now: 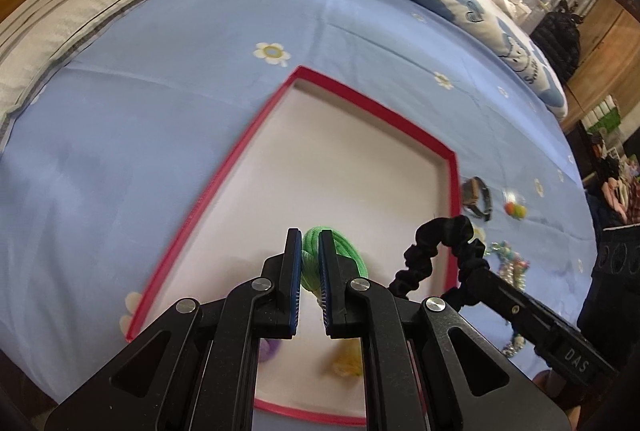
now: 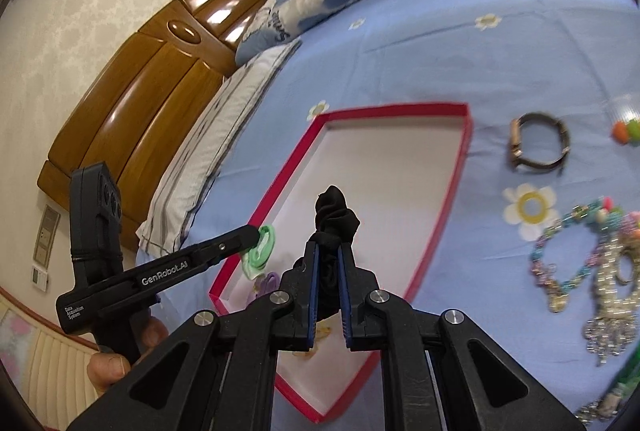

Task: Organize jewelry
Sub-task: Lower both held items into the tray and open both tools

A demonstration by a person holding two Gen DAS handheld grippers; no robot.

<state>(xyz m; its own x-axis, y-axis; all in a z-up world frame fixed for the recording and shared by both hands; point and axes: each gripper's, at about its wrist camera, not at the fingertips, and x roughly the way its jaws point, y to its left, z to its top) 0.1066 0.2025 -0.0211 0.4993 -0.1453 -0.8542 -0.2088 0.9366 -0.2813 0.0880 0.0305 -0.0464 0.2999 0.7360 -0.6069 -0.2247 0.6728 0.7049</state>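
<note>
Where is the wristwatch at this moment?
The wristwatch lies on the blue bedsheet, just outside the right edge of the red-rimmed tray, beyond the beaded necklaces.

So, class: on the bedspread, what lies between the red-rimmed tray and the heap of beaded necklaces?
Only bare blue bedspread with a printed daisy separates the tray from the beaded necklaces; the right wrist view shows it. The wristwatch lies farther up.

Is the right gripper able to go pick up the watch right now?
Probably not yet: the right gripper is shut on the black scrunchie over the red-rimmed tray. The watch lies unobstructed on the bedspread beyond the tray.
</note>
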